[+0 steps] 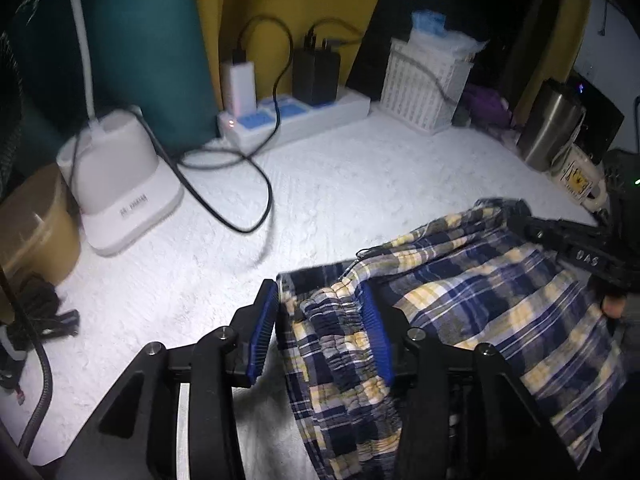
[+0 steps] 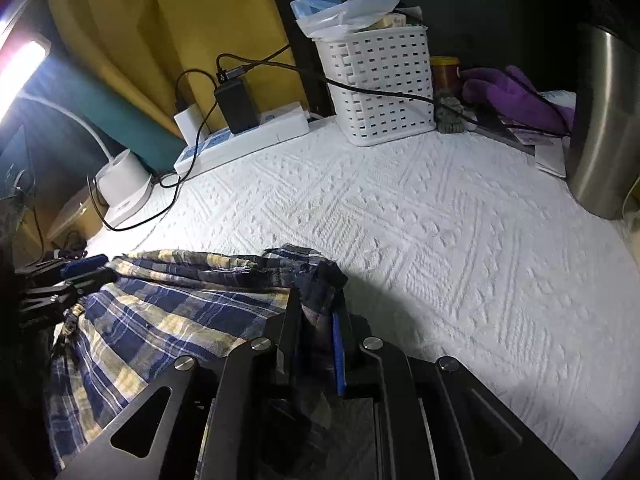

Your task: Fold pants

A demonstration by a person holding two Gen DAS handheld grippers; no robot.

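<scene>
The plaid pants (image 1: 480, 300), blue, yellow and white, hang bunched over the white textured cover between my two grippers. In the left wrist view the gathered elastic waistband (image 1: 336, 320) sits between the spread blue pads of my left gripper (image 1: 318, 286); a thin gap shows at the left pad. My right gripper (image 2: 318, 300) is shut on a dark corner of the pants (image 2: 180, 312). From the left wrist view the right gripper (image 1: 528, 226) enters at the right edge, with a hand (image 1: 612, 304) behind it. My left gripper (image 2: 96, 270) shows at the left of the right wrist view.
Along the back stand a white lamp base (image 1: 120, 184), a power strip (image 1: 296, 114) with chargers, a white slotted basket (image 1: 424, 84) and a steel cup (image 1: 552, 124). A black cable (image 1: 240, 184) loops onto the white cover (image 1: 320, 200). A brown box (image 1: 36, 220) sits far left.
</scene>
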